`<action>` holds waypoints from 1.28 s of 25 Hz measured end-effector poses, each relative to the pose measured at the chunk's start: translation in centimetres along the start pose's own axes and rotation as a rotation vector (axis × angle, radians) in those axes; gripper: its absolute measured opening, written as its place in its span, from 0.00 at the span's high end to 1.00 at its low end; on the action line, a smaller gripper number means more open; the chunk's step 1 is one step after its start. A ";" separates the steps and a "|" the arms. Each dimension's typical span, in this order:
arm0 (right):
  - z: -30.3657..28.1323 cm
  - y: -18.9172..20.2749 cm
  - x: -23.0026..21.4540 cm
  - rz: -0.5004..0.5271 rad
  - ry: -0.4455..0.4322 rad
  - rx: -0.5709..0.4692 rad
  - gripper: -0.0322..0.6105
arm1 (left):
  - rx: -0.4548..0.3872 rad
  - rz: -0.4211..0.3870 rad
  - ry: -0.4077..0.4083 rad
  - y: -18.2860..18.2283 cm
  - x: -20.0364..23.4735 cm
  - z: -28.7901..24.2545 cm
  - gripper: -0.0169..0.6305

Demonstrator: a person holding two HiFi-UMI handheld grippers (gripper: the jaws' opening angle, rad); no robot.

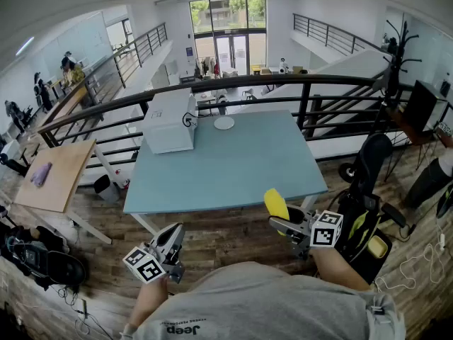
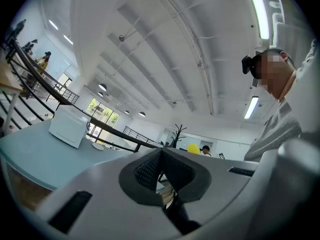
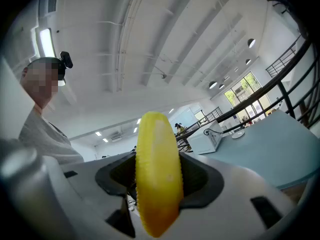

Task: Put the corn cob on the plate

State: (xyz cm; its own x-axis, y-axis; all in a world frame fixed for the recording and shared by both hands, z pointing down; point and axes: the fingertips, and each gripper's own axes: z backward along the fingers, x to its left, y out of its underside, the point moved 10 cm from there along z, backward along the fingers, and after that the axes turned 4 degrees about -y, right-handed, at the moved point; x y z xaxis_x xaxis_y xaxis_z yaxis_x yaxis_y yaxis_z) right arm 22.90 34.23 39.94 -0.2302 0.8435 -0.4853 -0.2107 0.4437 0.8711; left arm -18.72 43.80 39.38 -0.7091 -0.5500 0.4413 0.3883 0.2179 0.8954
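Mezzanine, railing behind; blue table (image 1: 233, 168) carries a white box (image 1: 170, 122) at its far left corner and a small plate (image 1: 224, 123) at the far edge, near the middle; right gripper (image 1: 282, 222) clamps the corn cob (image 1: 276, 204), held just off the near right corner; left gripper (image 1: 175, 234) closed, empty, short of the near edge. Step judged: carry, barely begun; next calls for a long reach across the table, lowering onto the plate, then release.

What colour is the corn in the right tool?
Bright yellow. The bumpy yellow corn cob shows best in the right gripper view.
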 end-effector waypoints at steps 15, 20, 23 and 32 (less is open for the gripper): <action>1.3 -1.3 -1.1 0.014 -0.009 0.000 0.55 | 0.011 -0.036 0.005 -0.3 -1.1 -1.8 0.96; 2.7 -2.0 -2.1 0.000 -0.028 0.011 0.54 | 0.013 -0.040 -0.001 0.3 -2.5 -3.4 0.96; 4.0 -2.4 -2.5 0.003 -0.038 0.015 0.54 | 0.014 -0.043 -0.004 0.7 -3.5 -4.5 0.96; 8.5 -3.0 -3.6 0.030 -0.064 0.022 0.55 | 0.040 -0.047 0.010 2.8 -6.8 -8.9 0.96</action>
State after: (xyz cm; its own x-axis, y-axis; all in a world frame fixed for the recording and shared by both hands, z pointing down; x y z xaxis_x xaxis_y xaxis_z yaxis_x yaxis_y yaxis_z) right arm 32.42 32.44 39.69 -0.1743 0.8738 -0.4539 -0.1840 0.4240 0.8868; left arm -7.54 40.98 38.37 -0.7199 -0.5681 0.3987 0.3313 0.2236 0.9167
